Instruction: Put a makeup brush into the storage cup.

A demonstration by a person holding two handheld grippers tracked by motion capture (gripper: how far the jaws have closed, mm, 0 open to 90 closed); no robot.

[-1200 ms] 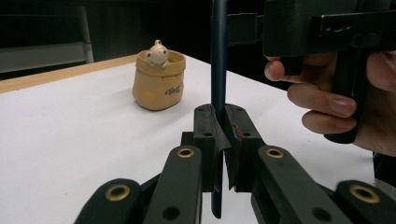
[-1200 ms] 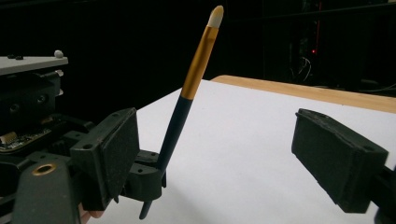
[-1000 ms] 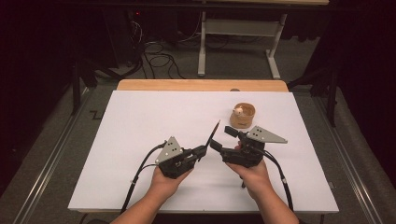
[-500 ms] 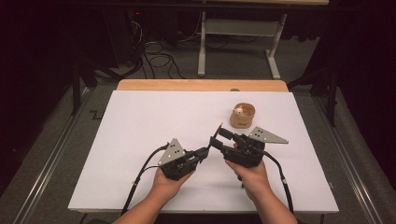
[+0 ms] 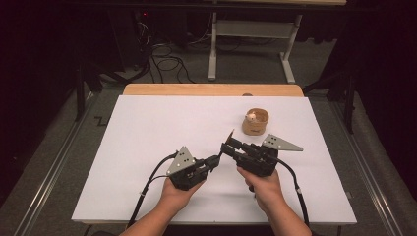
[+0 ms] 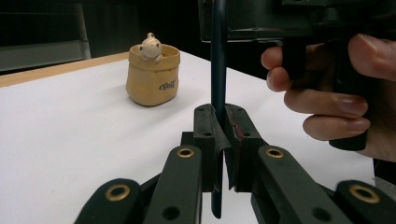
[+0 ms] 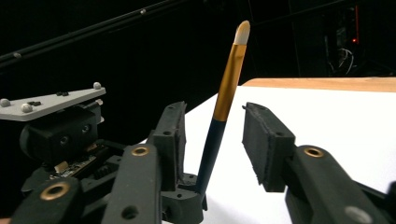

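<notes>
Item: makeup brush passed between two hand-held grippers, mid-worktop.
Left gripper (image 5: 219, 160) clenched the makeup brush (image 7: 224, 105) upright by its handle; right gripper (image 5: 227, 146) jaws, just closing, flanked the shaft without pressing; toy-filled pouch (image 5: 255, 121) waited beyond on the worktop (image 5: 147, 128), likely its destination.

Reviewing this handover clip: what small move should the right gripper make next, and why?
Probably finish closing the right gripper on the brush. Its fingers have just been closing, yet stand apart from the handle on both sides, while the left gripper is shut on the lower handle. The pot stands beyond, likely where the brush goes.
</notes>
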